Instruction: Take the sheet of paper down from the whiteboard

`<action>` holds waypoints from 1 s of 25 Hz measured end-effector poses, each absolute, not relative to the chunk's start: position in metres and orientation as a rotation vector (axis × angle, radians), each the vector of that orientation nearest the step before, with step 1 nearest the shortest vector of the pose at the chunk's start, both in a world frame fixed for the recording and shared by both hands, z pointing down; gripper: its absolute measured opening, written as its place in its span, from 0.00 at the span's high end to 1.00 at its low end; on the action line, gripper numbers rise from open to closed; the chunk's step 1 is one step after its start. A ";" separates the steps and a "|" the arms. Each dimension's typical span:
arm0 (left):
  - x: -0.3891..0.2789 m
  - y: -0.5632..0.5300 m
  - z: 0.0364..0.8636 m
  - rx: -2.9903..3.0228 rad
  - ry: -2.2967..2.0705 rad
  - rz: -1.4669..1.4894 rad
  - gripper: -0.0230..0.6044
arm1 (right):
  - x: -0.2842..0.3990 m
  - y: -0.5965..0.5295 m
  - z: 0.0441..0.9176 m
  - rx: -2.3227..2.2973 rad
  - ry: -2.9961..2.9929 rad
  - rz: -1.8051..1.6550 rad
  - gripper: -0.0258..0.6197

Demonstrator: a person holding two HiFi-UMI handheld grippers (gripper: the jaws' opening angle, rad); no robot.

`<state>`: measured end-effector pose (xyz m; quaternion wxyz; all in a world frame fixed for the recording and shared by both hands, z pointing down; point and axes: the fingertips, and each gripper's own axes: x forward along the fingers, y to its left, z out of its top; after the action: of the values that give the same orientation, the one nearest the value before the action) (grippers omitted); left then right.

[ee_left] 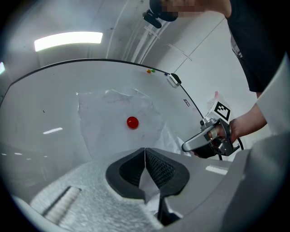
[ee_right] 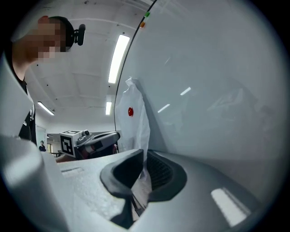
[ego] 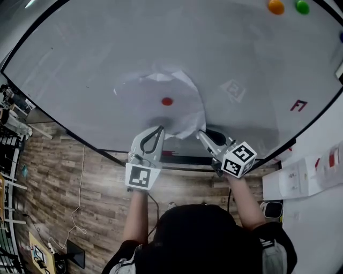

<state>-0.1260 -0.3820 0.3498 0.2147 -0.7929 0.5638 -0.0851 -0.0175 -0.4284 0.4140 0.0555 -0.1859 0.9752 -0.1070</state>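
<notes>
A crumpled white sheet of paper [ego: 177,107] hangs on the whiteboard [ego: 80,69], pinned by a red magnet [ego: 167,101]. Its lower part bulges away from the board. My left gripper [ego: 159,129] is shut on the sheet's lower left edge, and my right gripper [ego: 201,134] is shut on its lower right corner. In the left gripper view the paper [ee_left: 113,113] runs down between the closed jaws [ee_left: 145,153], with the magnet [ee_left: 132,122] above them. In the right gripper view the paper [ee_right: 137,122] is pinched edge-on between the jaws [ee_right: 144,157], below the magnet [ee_right: 130,111].
Orange [ego: 276,6] and green [ego: 302,6] magnets sit at the board's top right, and a red mark [ego: 298,105] lies to the right. The board's dark lower frame [ego: 182,160] runs just under the grippers. Wooden floor [ego: 59,182] lies below, a white unit [ego: 305,176] at right.
</notes>
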 end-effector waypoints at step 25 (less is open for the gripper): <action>-0.117 -0.409 0.291 -2.008 1.706 -0.094 0.78 | -0.016 -0.423 0.416 -0.474 3.004 -0.302 0.94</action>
<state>-0.1169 -0.4093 0.2909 0.2497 -0.7374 0.6267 -0.0346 -0.0159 -0.4230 0.4162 0.0425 -0.1549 0.9821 -0.0987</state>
